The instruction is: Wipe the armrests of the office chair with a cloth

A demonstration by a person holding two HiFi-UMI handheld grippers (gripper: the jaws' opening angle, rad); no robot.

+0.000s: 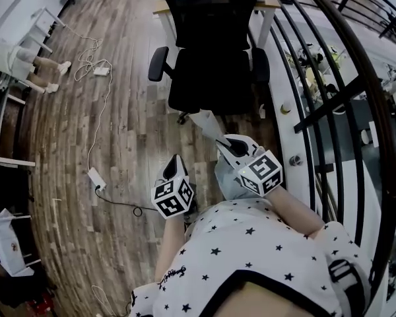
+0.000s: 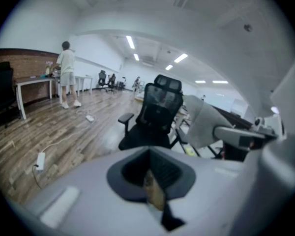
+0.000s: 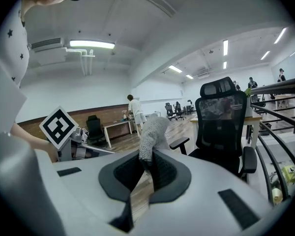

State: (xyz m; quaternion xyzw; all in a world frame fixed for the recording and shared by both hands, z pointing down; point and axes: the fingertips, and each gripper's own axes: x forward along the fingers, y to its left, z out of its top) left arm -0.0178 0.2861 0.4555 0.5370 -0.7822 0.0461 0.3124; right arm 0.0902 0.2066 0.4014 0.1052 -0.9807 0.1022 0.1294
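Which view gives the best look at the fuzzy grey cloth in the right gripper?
Right gripper view: the fuzzy grey cloth stands close up, pinched in the right gripper, nubby texture clear. The left gripper view shows it as a smooth grey drape; the head view, only a pale strip beyond that gripper.

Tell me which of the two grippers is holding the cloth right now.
The right gripper: a fuzzy grey cloth is pinched between its jaws and sticks up past them. The left gripper has nothing between its jaws.
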